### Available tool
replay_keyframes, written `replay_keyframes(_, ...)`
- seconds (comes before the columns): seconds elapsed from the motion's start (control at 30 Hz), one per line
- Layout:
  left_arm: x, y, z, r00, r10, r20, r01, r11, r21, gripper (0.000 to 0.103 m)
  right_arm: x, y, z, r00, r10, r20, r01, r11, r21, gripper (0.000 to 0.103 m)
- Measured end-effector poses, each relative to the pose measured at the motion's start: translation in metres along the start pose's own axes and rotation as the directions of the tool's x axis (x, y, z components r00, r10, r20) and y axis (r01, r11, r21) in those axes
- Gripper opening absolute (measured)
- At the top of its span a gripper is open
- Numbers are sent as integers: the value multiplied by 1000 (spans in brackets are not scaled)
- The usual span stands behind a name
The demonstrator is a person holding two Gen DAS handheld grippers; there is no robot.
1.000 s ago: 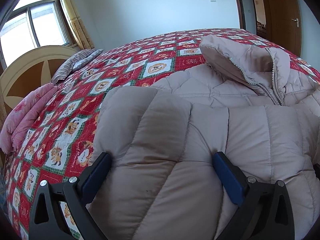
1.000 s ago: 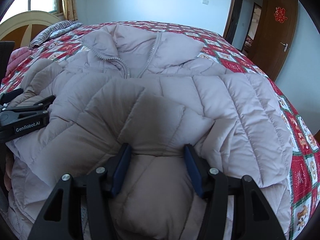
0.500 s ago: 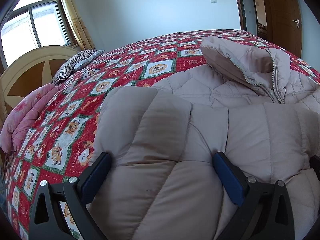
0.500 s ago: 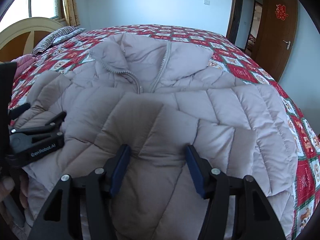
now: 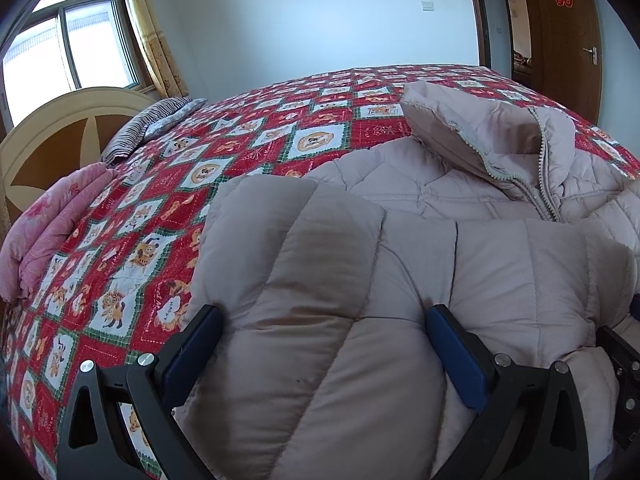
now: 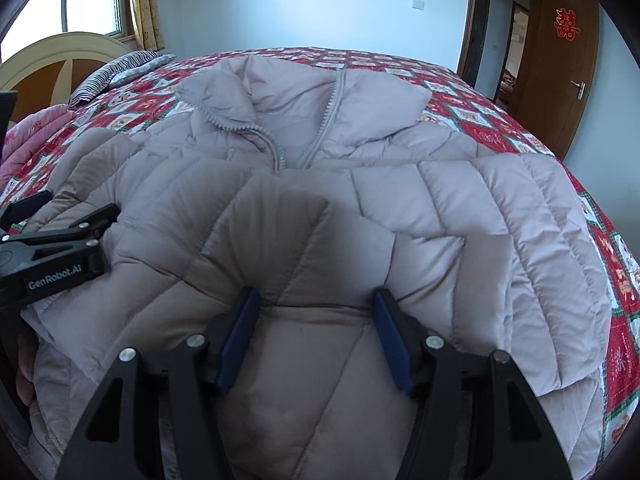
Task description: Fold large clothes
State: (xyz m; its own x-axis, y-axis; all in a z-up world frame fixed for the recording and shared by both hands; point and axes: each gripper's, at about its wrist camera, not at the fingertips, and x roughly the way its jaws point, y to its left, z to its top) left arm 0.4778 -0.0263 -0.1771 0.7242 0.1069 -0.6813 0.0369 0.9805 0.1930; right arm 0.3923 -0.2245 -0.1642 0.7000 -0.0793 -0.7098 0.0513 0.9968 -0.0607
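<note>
A pale pink-grey puffer jacket (image 5: 440, 200) lies front up on the bed, with its collar (image 6: 304, 92) and zipper at the far side. Its lower part is folded up over the body. My left gripper (image 5: 324, 326) holds the left portion of that fold: thick padded fabric fills the wide gap and dimples at the right pad. Near the middle of the fold, my right gripper (image 6: 314, 304) pinches a narrower bunch, and creases run into both blue pads. The left gripper (image 6: 72, 216) also shows at the left in the right wrist view, resting on the jacket (image 6: 460, 208).
The bed wears a red patterned quilt (image 5: 240, 152). A pink blanket (image 5: 52, 220), a striped pillow (image 5: 152, 128) and a curved headboard (image 5: 48, 128) stand at the left. A brown door (image 6: 568, 60) and a doorway are at the far right. A hand (image 6: 24, 368) shows at the left edge.
In the right wrist view the fold has sunk lower onto the jacket's body, and the right jaws stand slightly wider. The left wrist view is nearly unchanged.
</note>
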Motion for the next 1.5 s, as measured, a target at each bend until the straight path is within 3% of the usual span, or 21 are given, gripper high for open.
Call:
replay_keyframes(0.1,-9,0,3,1000,13,1,-13,1000,27,102,-1,1,-1,1000,-3,3,3,1000,-3,63)
replay_keyframes(0.2,-37,5,12,995,50,91,-53,998,31,102,-1,1,-2,1000,-2,8,2,1000,-1,63)
replay_keyframes(0.37,-54,6,58,990,25,142,-30,999,37,102,-2,-1,-2,1000,12,14,-12,1000,8,64)
replay_keyframes(0.57,-12,-13,129,993,-37,116,38,999,-4,102,-3,-2,-3,1000,23,21,-23,1000,18,64)
replay_keyframes(0.77,62,-51,164,995,-98,-1,98,995,-8,102,-4,-4,-3,999,41,28,-42,999,33,64)
replay_keyframes(0.8,73,-56,165,995,-98,-16,98,995,-5,98,-4,-5,-3,999,46,29,-47,998,36,64)
replay_keyframes(0.83,82,-60,166,996,-92,-21,92,996,-3,77,-4,-6,-3,998,52,30,-53,998,39,65)
replay_keyframes(0.87,90,-64,166,994,-109,-34,109,994,3,64,-4,-7,-3,998,59,32,-60,997,44,65)
replay_keyframes(0.93,103,-69,164,987,-146,-72,147,989,16,13,-4,-9,-3,997,76,34,-78,996,52,66)
replay_keyframes(0.97,105,-71,162,985,-155,-74,157,987,29,8,-4,-11,-2,995,97,36,-99,993,61,67)
replay_keyframes(1.1,96,-70,158,987,-158,-4,158,986,57,7,-18,-43,17,966,257,27,-257,944,206,69)
replay_keyframes(1.13,96,-69,157,986,-164,6,164,985,52,6,-22,-52,25,963,265,42,-267,934,238,71)
replay_keyframes(1.23,101,-65,155,984,-180,-3,180,983,28,6,-24,-81,64,965,252,76,-264,914,309,75)
replay_keyframes(1.33,100,-60,156,979,-203,-1,203,979,8,6,-7,-112,108,979,182,92,-203,900,386,76)
replay_keyframes(1.43,97,-61,158,978,-207,-1,207,978,22,5,26,-136,151,986,160,47,-164,880,445,78)
replay_keyframes(1.5,96,-62,158,977,-213,1,213,977,26,5,50,-143,175,994,112,12,-106,891,441,78)
